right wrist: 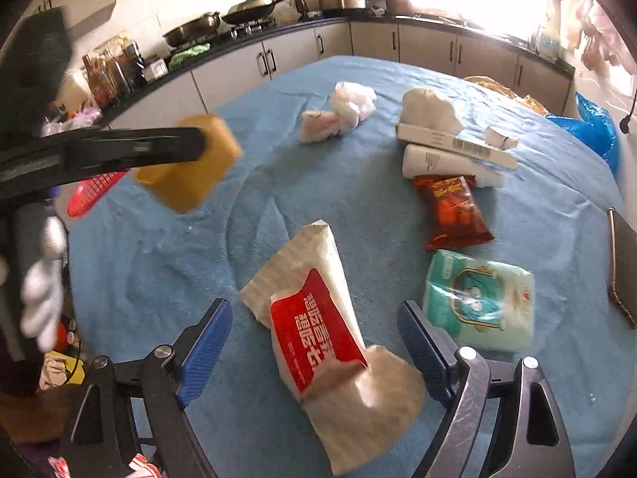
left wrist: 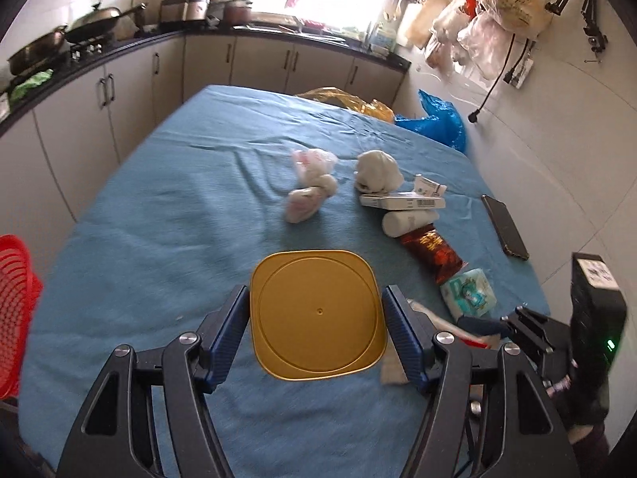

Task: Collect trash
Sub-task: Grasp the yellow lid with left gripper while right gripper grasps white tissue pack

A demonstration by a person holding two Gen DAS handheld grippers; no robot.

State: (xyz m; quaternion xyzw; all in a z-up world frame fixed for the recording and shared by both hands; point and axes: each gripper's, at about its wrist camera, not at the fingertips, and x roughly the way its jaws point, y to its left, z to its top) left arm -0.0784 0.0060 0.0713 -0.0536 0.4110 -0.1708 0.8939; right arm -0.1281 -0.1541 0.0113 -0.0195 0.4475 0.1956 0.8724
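The left gripper (left wrist: 316, 332) has its jaws clamped on the two sides of a yellow square container (left wrist: 318, 314), which it holds lifted above the blue cloth of the desk (left wrist: 159, 219). From the right wrist view the same container (right wrist: 189, 163) hangs in the air at the left. The right gripper (right wrist: 314, 352) has its jaws wide apart, one on each side of a white and red paper wrapper (right wrist: 318, 326) that lies on the cloth; the pads do not press on it. Just right of the wrapper lies a green tissue pack (right wrist: 479, 298), and beyond that a dark red snack bag (right wrist: 454, 211). Farther back a white tube (right wrist: 446, 161) and a long white box (right wrist: 450, 139) lie together, with a white crumpled wad (right wrist: 428, 109) behind them. To their left sit crumpled white plastic bags (right wrist: 342, 113). A dark phone (left wrist: 505, 225) rests near the desk's right edge. A red basket (left wrist: 16, 294) stands off the left side of the desk.
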